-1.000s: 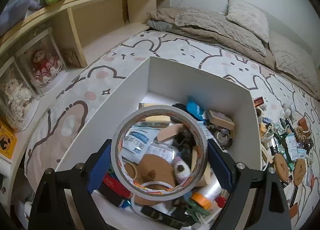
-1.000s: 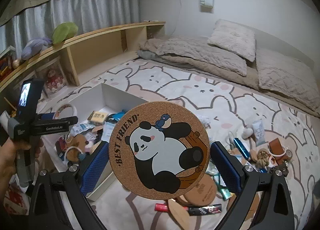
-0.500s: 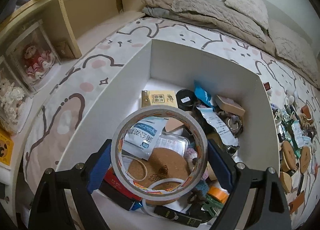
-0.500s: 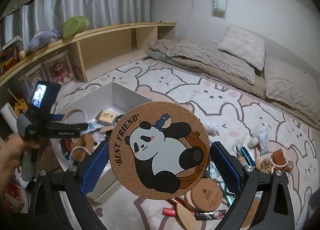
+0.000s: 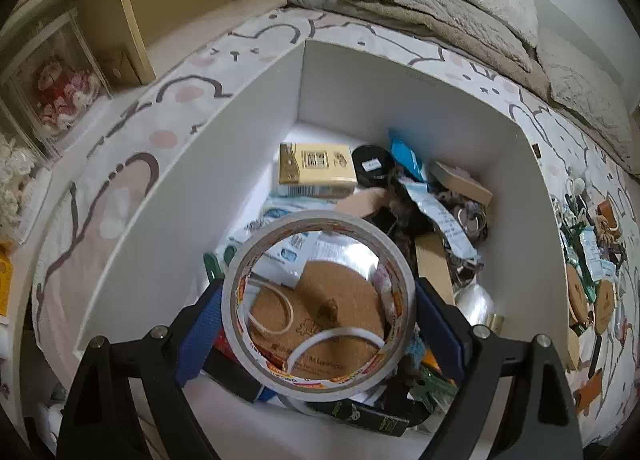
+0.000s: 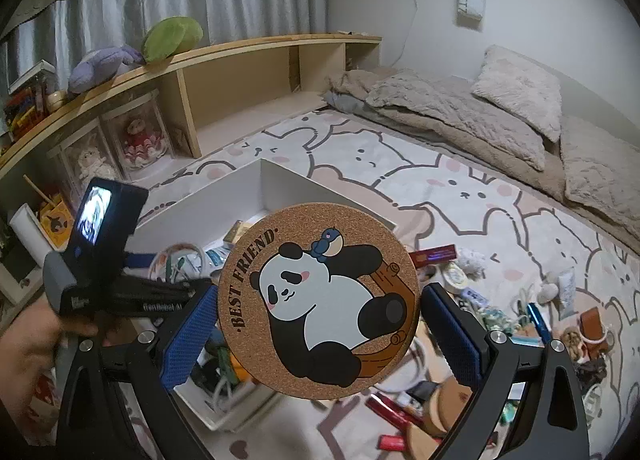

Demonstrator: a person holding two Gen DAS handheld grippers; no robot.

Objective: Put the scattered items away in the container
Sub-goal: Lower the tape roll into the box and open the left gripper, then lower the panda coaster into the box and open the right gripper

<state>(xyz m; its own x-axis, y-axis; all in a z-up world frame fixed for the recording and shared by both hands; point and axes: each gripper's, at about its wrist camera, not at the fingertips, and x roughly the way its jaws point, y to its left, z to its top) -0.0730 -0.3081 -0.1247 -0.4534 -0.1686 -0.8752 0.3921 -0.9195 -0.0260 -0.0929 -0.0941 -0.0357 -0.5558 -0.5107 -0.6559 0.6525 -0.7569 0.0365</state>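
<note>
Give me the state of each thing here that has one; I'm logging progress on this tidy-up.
left gripper: shut on the tape roll
tape roll: held over the white box, not yet dropped
right gripper: shut on the panda coaster
panda coaster: held in the air, face to the camera
white box: open-topped, partly filled with clutter
rug: small items lie scattered on it

A home bedroom: bedding [image 6: 460, 116] on the floor; plush toys [image 6: 104, 64] on a shelf [image 6: 256, 48]
</note>
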